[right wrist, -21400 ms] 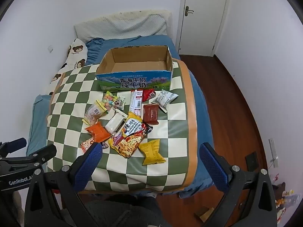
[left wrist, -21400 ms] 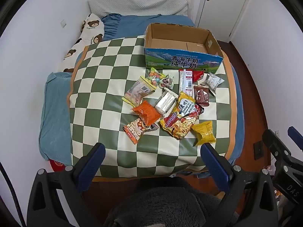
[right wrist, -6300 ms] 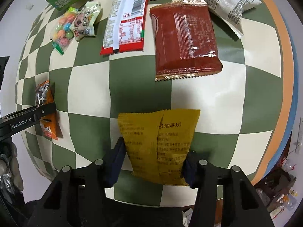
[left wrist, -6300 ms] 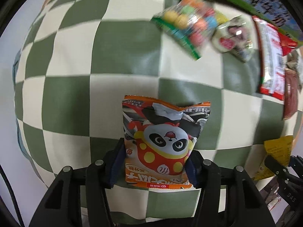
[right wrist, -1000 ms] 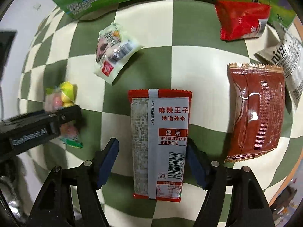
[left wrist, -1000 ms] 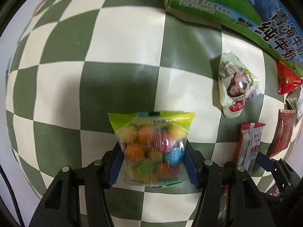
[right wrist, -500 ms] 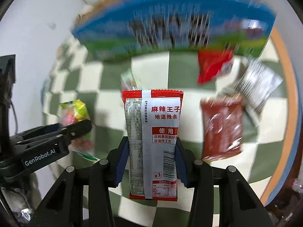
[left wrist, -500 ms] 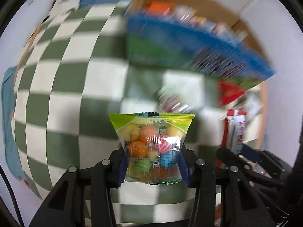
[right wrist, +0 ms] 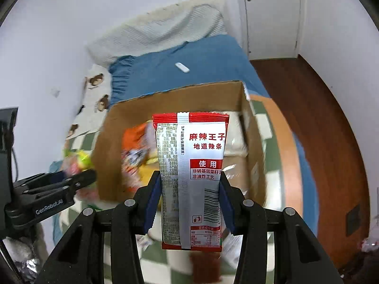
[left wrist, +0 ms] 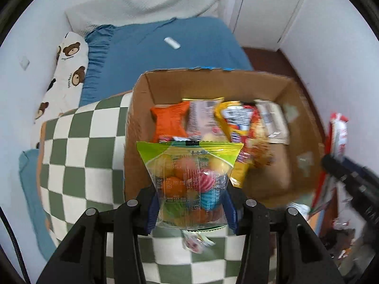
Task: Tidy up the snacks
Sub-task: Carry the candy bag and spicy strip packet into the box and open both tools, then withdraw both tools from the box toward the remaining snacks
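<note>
My left gripper (left wrist: 190, 209) is shut on a clear bag of coloured candy balls (left wrist: 189, 179) with a green top, held above the near wall of the open cardboard box (left wrist: 139, 108). Inside the box lie an orange packet (left wrist: 169, 123), a yellow noodle bag (left wrist: 239, 123) and other snacks. My right gripper (right wrist: 188, 204) is shut on a red and white spicy strip packet (right wrist: 194, 177), held upright over the box (right wrist: 113, 123). The left gripper with the candy also shows at the left of the right wrist view (right wrist: 78, 168).
The box stands on a green and white checked cloth (left wrist: 78, 156) on a bed with a blue sheet (left wrist: 151, 47). A small pale snack packet (left wrist: 196, 242) lies on the cloth near the box. A bear pillow (left wrist: 68, 64) lies left. Wooden floor (right wrist: 315, 123) and a door are to the right.
Both grippers have risen from the cloth with their packets and moved forward to the box, so its inside now shows in both views.
</note>
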Action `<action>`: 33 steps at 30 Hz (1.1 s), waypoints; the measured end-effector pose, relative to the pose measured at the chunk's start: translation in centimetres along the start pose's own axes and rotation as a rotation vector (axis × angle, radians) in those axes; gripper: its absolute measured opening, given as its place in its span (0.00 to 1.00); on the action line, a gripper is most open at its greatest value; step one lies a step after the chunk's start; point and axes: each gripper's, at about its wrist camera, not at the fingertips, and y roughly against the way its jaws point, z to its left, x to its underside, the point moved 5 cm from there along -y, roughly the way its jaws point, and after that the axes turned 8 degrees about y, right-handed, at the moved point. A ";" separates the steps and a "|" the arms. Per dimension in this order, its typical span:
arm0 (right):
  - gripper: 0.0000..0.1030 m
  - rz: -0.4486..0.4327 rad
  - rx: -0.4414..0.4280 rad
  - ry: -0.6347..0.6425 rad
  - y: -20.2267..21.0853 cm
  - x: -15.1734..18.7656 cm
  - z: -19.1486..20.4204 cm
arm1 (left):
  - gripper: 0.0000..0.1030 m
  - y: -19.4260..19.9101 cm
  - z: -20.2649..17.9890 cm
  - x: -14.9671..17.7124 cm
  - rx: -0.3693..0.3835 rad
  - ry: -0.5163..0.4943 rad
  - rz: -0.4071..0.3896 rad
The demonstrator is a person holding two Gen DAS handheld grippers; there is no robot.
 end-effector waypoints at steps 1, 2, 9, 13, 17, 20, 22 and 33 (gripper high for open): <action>0.47 0.015 0.006 -0.001 -0.9 -0.6 -0.5 | 0.42 -1.0 0.2 -0.6 -0.022 0.001 0.021; 0.47 0.035 0.018 -0.001 -1.8 -1.0 -1.0 | 0.42 -2.3 0.5 -1.2 -0.048 0.010 0.043; 0.48 0.189 0.046 -0.032 -9.0 -1.7 -3.8 | 0.44 -8.2 2.1 -0.6 -0.139 0.015 0.172; 0.70 0.278 0.072 -0.021 -11.5 -0.4 -4.4 | 0.46 -9.4 2.5 0.0 -0.135 0.042 0.204; 0.88 0.318 0.062 0.008 -12.2 0.6 -3.7 | 0.86 -10.2 2.8 -0.1 -0.090 0.087 0.212; 0.93 0.338 0.074 0.028 -12.5 0.8 -2.9 | 0.86 -10.2 2.8 -0.1 -0.084 0.100 0.211; 0.93 0.342 0.075 0.034 -12.6 0.8 -2.6 | 0.86 -10.3 2.7 -0.1 -0.083 0.106 0.210; 0.93 0.321 0.075 0.052 -12.6 1.4 -1.2 | 0.86 -8.3 1.7 0.9 -0.051 0.106 0.132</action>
